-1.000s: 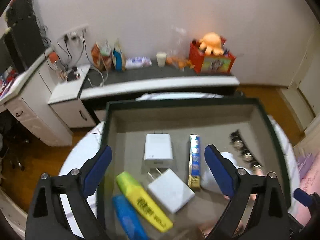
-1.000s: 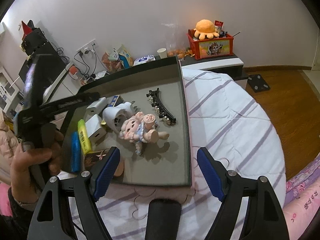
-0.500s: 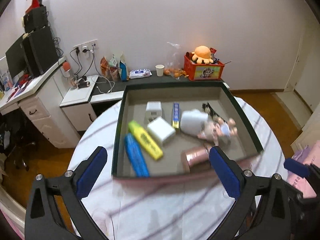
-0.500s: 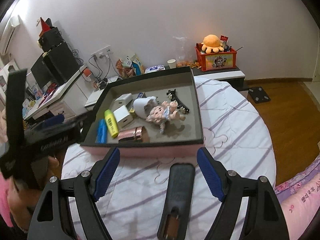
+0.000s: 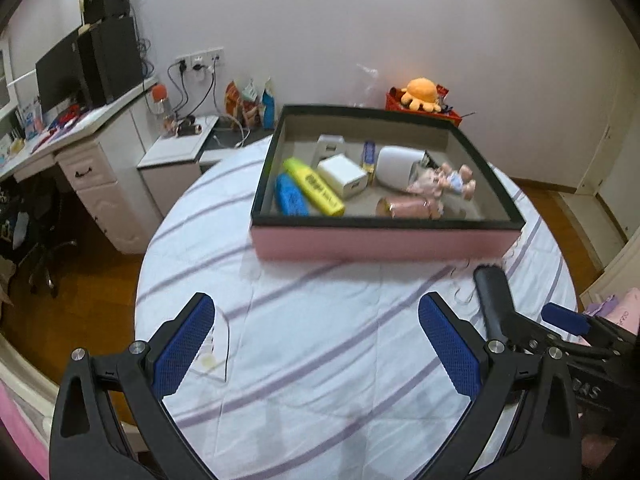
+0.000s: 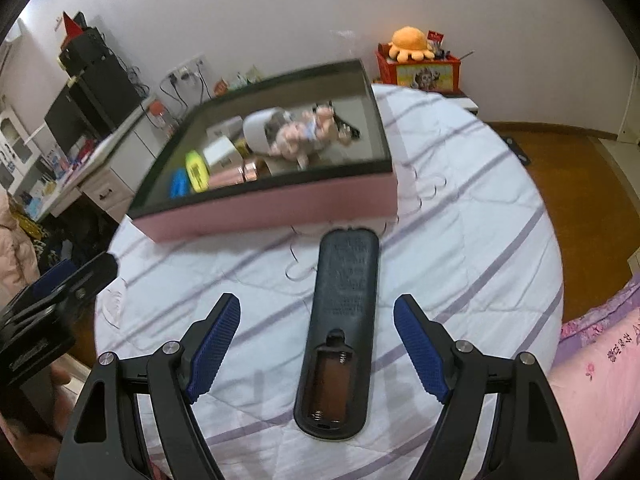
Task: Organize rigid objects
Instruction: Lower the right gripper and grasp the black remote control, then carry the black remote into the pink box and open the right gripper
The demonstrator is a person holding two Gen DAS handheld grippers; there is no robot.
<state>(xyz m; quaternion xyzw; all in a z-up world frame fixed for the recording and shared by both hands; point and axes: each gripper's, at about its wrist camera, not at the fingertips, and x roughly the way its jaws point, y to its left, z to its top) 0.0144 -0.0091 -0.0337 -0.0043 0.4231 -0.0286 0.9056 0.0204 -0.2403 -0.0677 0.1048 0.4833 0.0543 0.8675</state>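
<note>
1. White-walled room; round table [image 5: 320,340] under a white quilted cloth with purple stripes takes up most of both views. White desk [image 5: 80,148] with a dark monitor sits at the left wall.
2. Shallow square box [image 5: 380,240], pink outer wall, black rim, grey floor, rests on the far part of the table.
3. Inside the box, left to right: blue marker [image 5: 290,200], yellow highlighter [image 5: 314,186], white square charger [image 5: 344,176], white rounded device [image 5: 398,168], small pink doll [image 5: 444,182]. A rose-gold tube [image 5: 404,208] lies near the front wall.
4. Black remote control [image 6: 340,320] lies on the cloth just in front of the box, back side up, battery bay uncovered.
5. Right tool [image 6: 318,344]: jaws apart, straddling the near end of the remote, blue pads clear of it on both sides.
6. Left tool [image 5: 320,350]: jaws have just spread to full width, nothing between them, only cloth below. It hangs beside the right tool, well short of the box.
</note>
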